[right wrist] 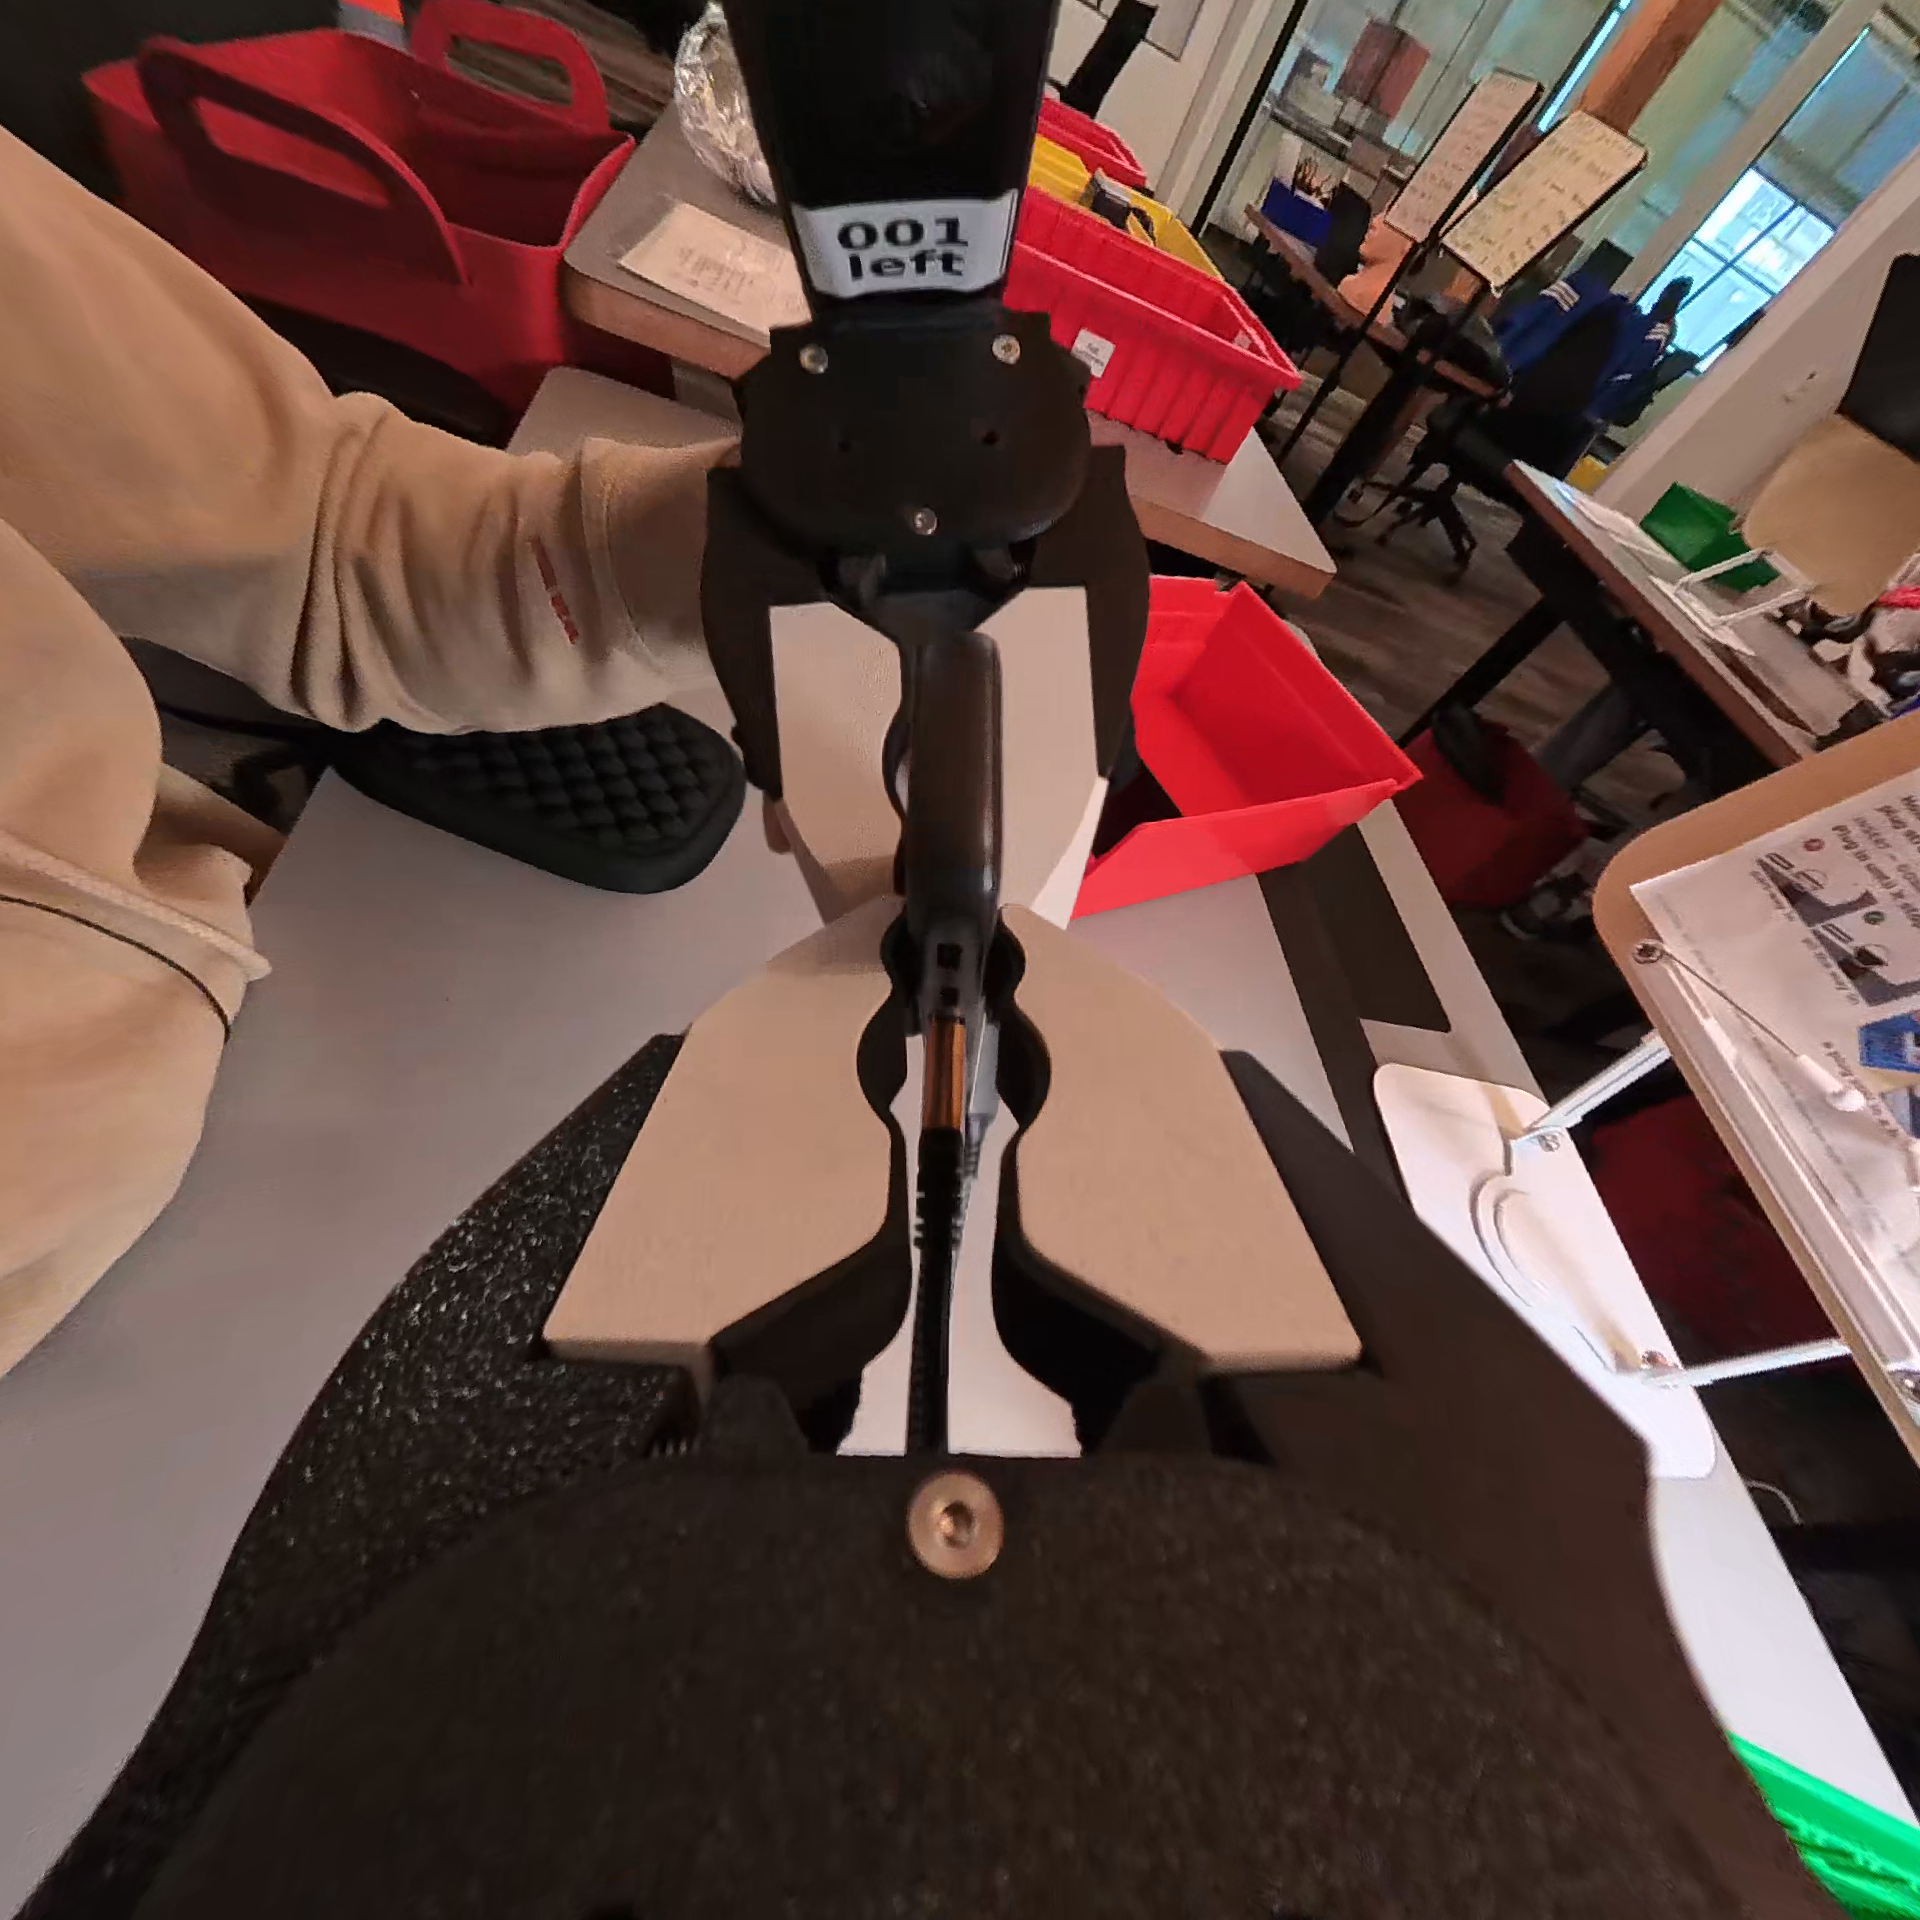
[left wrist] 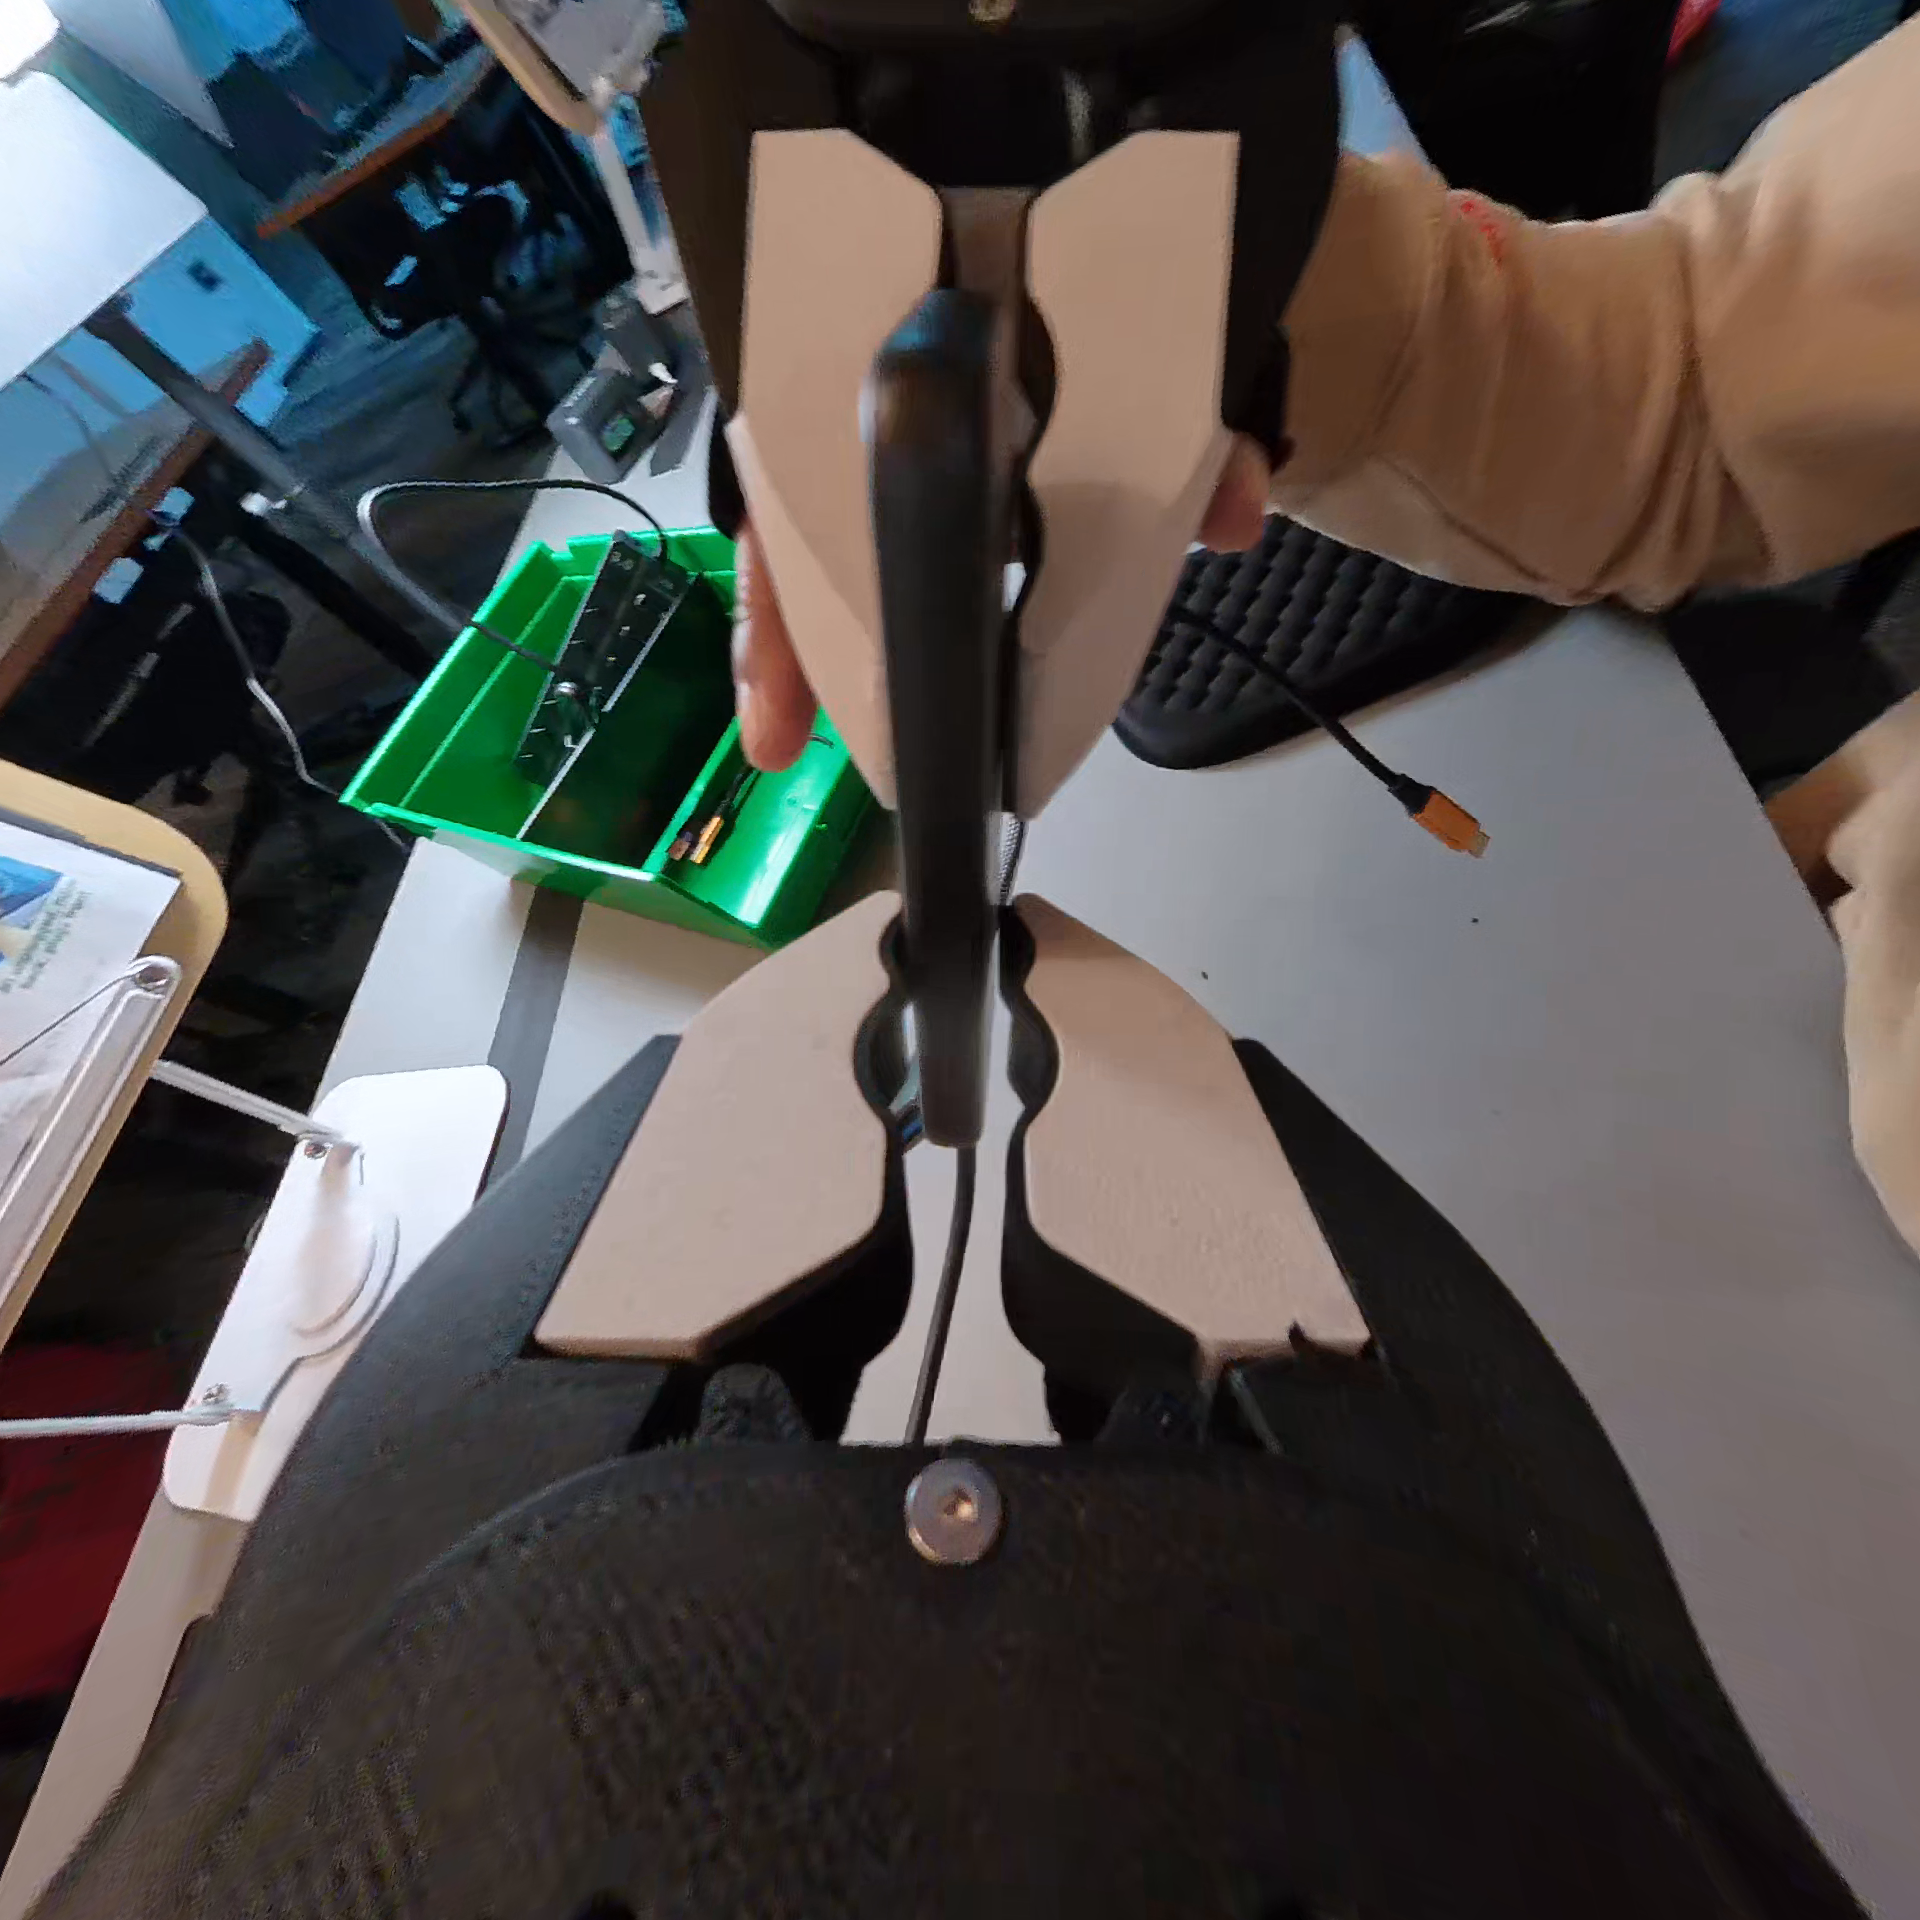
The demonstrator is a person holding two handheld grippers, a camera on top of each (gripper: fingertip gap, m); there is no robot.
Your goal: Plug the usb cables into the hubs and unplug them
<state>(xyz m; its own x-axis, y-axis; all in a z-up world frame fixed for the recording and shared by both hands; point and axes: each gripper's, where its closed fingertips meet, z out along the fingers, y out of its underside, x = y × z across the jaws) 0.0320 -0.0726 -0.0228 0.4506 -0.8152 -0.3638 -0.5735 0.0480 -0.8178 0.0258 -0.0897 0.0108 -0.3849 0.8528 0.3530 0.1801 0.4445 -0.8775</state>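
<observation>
A long black hub [left wrist: 935,623] is held in the air between my two grippers, which face each other tip to tip. My left gripper [left wrist: 961,914] is shut on the hub's near end, and the hub's thin cable [left wrist: 940,1299] runs back between its fingers. My right gripper [right wrist: 951,925] is shut on a USB plug with an orange-gold collar [right wrist: 945,1070] and a black braided cable [right wrist: 935,1299]. The plug's metal tip meets the end of the hub [right wrist: 951,748]. I cannot tell how deep it sits. The right gripper [left wrist: 956,805] also shows in the left wrist view.
A green bin [left wrist: 499,790] on the grey table holds a second hub [left wrist: 603,665] and cables with orange plugs [left wrist: 707,831]. A loose cable with an orange plug [left wrist: 1439,816] lies by a black cushion [left wrist: 1320,644]. A red bin [right wrist: 1247,748] and a white stand base [right wrist: 1507,1195] are near.
</observation>
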